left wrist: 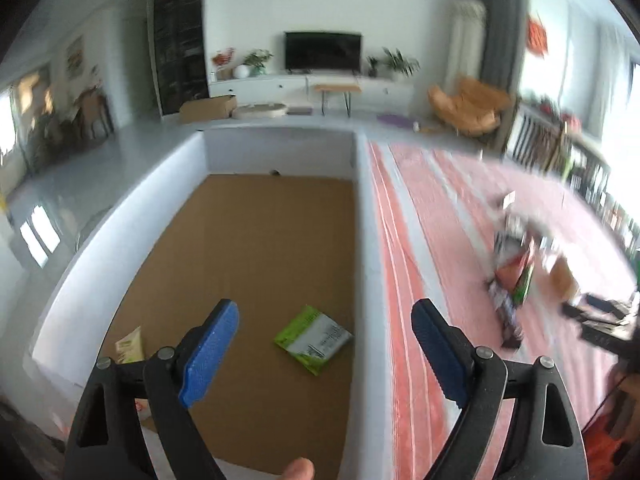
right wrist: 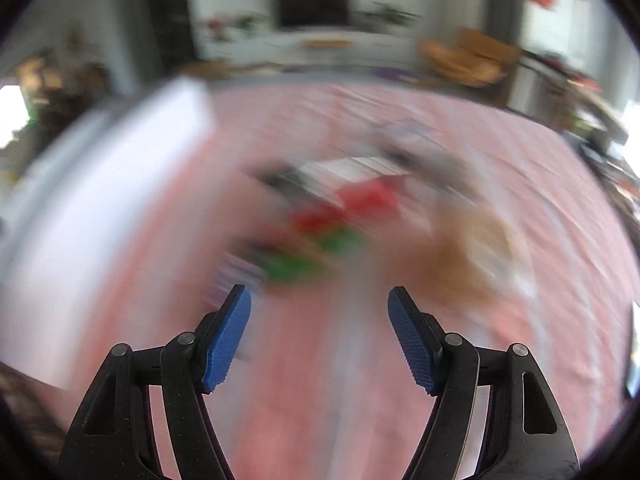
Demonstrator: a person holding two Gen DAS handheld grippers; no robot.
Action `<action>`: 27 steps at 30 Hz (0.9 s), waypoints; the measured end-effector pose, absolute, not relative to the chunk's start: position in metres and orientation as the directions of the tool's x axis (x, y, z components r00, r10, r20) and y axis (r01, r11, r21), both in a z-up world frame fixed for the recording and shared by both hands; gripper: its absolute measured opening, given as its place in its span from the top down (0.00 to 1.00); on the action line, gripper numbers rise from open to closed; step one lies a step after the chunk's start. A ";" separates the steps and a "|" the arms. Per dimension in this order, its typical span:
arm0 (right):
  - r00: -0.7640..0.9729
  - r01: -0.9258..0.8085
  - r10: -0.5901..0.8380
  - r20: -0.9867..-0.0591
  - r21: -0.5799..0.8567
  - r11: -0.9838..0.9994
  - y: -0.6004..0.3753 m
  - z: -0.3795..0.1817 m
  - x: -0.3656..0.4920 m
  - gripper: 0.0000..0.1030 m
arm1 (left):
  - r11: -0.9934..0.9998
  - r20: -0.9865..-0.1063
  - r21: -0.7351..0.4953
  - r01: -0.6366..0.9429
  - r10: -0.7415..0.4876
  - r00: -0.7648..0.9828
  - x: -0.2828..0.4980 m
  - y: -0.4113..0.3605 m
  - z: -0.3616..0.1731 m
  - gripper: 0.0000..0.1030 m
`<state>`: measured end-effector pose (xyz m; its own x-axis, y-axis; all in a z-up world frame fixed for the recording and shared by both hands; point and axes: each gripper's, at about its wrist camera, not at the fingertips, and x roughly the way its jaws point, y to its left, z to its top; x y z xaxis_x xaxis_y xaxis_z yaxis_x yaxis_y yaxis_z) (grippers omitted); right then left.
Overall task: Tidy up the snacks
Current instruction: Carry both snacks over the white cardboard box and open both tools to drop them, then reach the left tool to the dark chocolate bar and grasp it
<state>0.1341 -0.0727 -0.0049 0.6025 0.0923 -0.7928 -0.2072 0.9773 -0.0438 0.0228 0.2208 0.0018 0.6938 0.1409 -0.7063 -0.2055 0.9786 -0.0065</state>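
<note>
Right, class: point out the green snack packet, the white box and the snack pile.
green snack packet (left wrist: 313, 338), left wrist view, middle of its face.
white box (left wrist: 362, 216), left wrist view, right wall.
snack pile (left wrist: 514, 276), left wrist view, its middle.

Honestly nothing's readable here, the print on the green-and-white snack packet (left wrist: 313, 338) lying in the white cardboard-floored box (left wrist: 362, 216) is just too blurry.

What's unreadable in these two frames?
- Pile of mixed snack packets on the pink striped cloth: right wrist view, motion blur, no types or count.
- Beige packet in the white cardboard-floored box: left wrist view, partly hidden by the box wall.
- Green-and-white packet: print too small.
</note>
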 end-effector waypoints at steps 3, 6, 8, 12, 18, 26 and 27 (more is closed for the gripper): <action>0.604 -0.084 -0.029 -0.796 -0.100 0.991 -0.117 -0.020 0.127 0.28 | 0.979 -0.717 0.071 -0.190 0.183 0.673 0.037 0.196 -0.002 0.15; 0.606 0.022 -0.093 -0.790 -0.099 0.995 -0.143 -0.023 0.129 0.28 | 0.979 -0.694 0.082 -0.189 0.192 0.693 0.037 0.183 0.002 0.15; 0.602 0.080 -0.095 -0.793 -0.058 0.995 -0.156 -0.022 0.133 0.28 | 0.982 -0.705 0.041 -0.184 0.159 0.691 0.040 0.177 0.001 0.15; 0.584 0.139 -0.132 -0.801 -0.061 0.988 -0.169 -0.029 0.137 0.28 | 0.984 -0.714 0.036 -0.176 0.149 0.684 0.041 0.160 -0.003 0.15; 0.590 0.149 -0.121 -0.798 -0.040 0.988 -0.178 -0.035 0.139 0.28 | 0.986 -0.726 0.094 -0.139 0.164 0.668 0.045 0.146 -0.006 0.15; 0.589 0.164 -0.103 -0.801 -0.006 0.986 -0.180 -0.037 0.137 0.25 | 0.980 -0.708 0.115 -0.164 0.197 0.678 0.040 0.144 0.007 0.15; 0.589 0.165 -0.104 -0.801 -0.007 0.986 -0.179 -0.037 0.136 0.25 | 0.974 -0.689 0.139 -0.176 0.223 0.690 0.037 0.140 0.009 0.15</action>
<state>0.1364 -0.1793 -0.0368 0.5890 -0.1039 -0.8015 0.1648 0.9863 -0.0067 0.0374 0.1400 0.0095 0.6899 0.2232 -0.6886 -0.1760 0.9745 0.1395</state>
